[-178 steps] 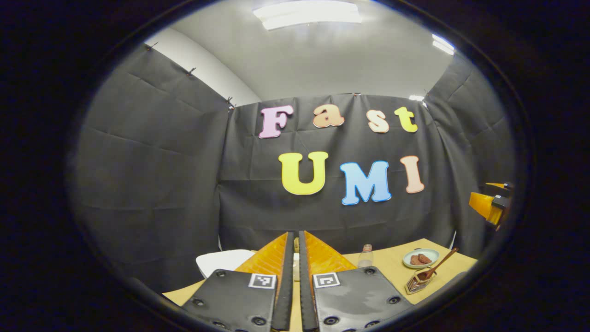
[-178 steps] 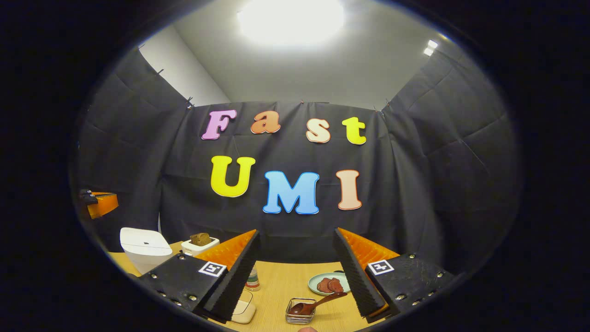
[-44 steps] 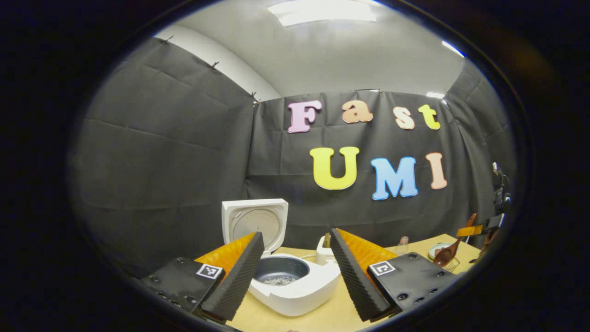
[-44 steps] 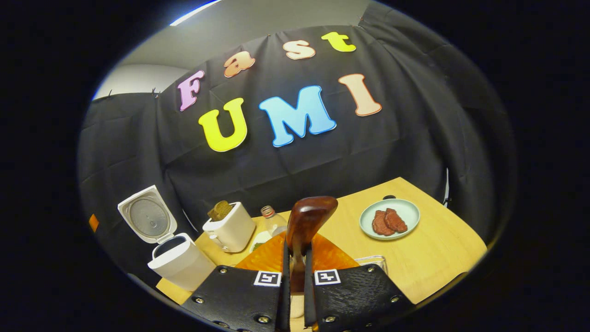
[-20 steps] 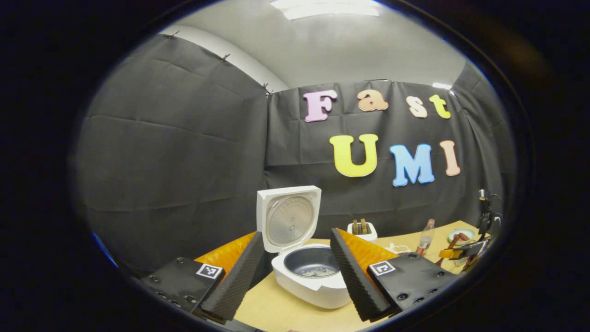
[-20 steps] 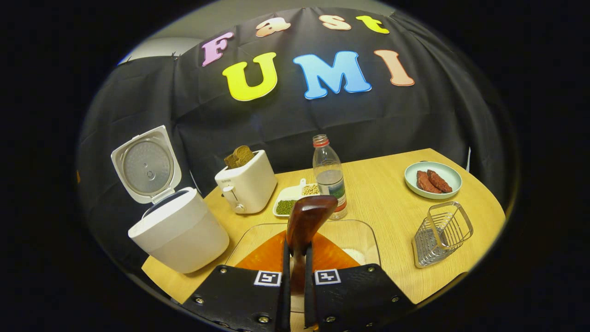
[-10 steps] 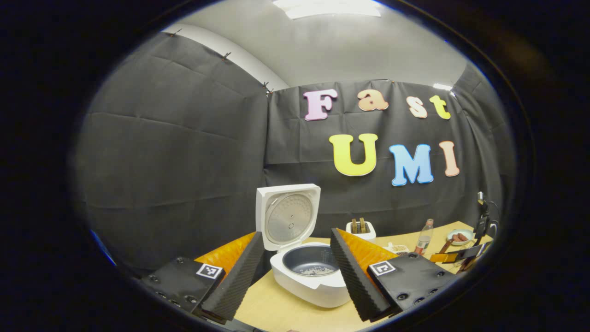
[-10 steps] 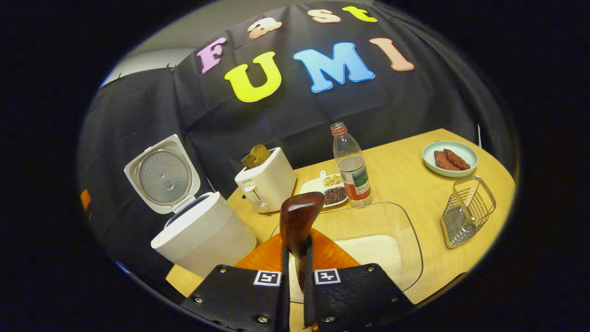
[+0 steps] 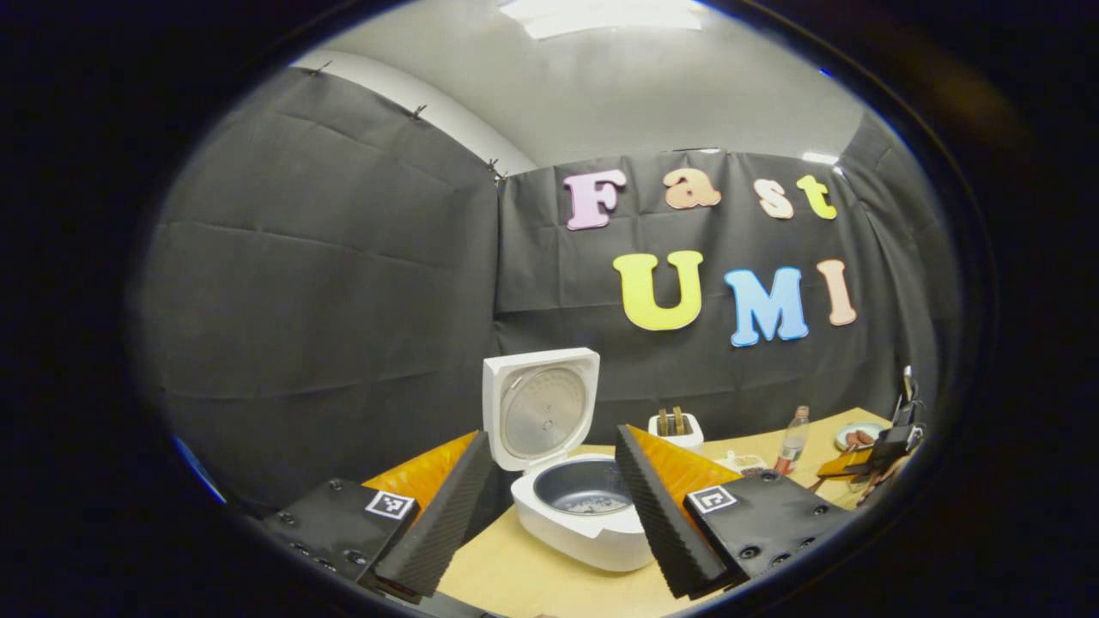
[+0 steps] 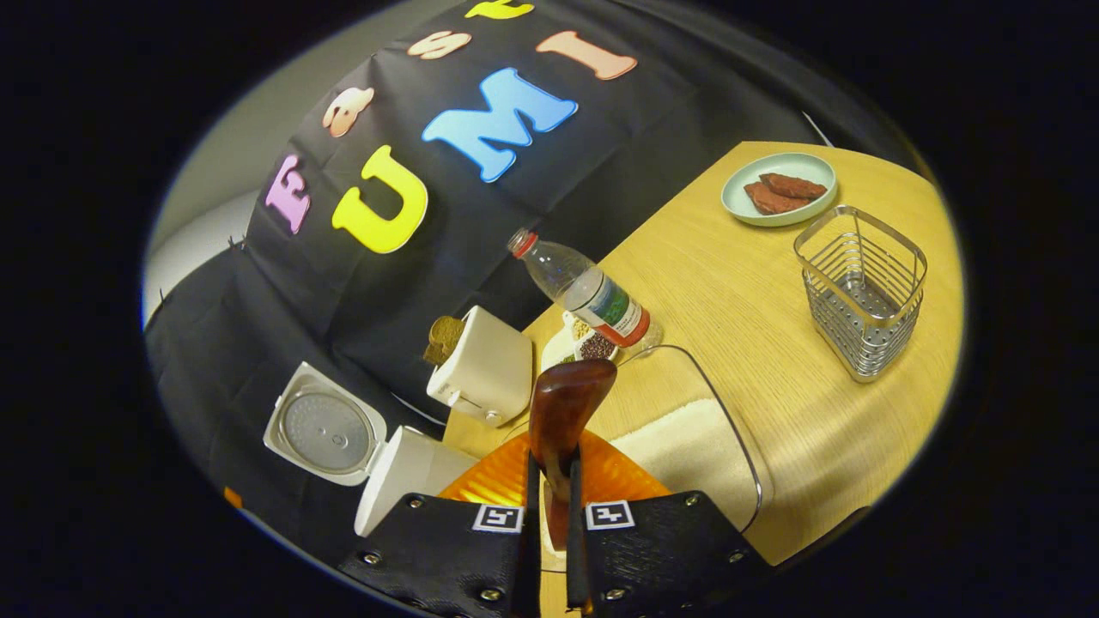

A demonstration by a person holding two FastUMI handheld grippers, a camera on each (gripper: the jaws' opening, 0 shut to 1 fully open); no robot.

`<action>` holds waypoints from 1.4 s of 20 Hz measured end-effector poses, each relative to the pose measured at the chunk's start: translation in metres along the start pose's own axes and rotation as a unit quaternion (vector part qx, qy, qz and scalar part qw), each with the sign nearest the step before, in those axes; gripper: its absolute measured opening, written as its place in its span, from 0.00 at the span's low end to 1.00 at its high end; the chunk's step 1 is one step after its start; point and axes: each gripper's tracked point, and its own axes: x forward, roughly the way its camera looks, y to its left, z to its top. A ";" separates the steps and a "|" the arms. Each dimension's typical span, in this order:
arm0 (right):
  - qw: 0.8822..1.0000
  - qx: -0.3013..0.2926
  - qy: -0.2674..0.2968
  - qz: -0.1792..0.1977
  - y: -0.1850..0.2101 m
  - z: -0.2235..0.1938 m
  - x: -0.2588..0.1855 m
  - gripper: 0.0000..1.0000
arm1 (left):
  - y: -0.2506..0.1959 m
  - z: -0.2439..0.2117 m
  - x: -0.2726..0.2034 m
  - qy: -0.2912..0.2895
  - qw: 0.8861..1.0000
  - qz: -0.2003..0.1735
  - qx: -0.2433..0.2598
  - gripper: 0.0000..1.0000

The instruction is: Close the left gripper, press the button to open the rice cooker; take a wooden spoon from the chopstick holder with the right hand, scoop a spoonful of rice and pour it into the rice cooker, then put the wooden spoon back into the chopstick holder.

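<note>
A: Is the right gripper (image 10: 549, 549) clamping the wooden spoon (image 10: 562, 412)?

B: Yes, tilting over the rice dish (image 10: 687, 446) at the tabletop's near edge; rice may be spilling before reaching the rice cooker (image 9: 584, 506), open at the left edge.

A: And the left gripper (image 9: 549, 506)?

B: Hanging wide, holding nothing.

Table (image 10: 755, 283): everything stands on it.
Rice cooker (image 10: 403, 476): at 8 o'clock in the right gripper view, lid up.
Toaster (image 10: 485, 365): just beyond the cooker.
Bottle (image 10: 584, 287): at 1 o'clock from the toaster.
Rice dish (image 10: 687, 446): before the bottle, under the wooden spoon (image 10: 562, 412).
Chopstick holder (image 10: 859, 292): at 3 o'clock.
Plate (image 10: 777, 202): behind the holder.
</note>
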 end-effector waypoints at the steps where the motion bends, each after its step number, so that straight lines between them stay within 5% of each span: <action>1: 1.000 0.019 -0.002 0.001 -0.002 0.004 0.000 0.12 | 0.000 0.002 -0.001 -0.001 1.000 0.000 0.000 0.99; 10: 0.989 0.140 -0.022 0.050 0.026 0.046 -0.013 0.12 | -0.007 0.000 -0.004 -0.005 1.000 -0.002 -0.009 0.99; 28: 0.985 0.061 0.033 0.157 0.208 0.020 0.028 0.12 | 0.038 -0.034 -0.021 0.020 0.998 0.042 -0.035 0.99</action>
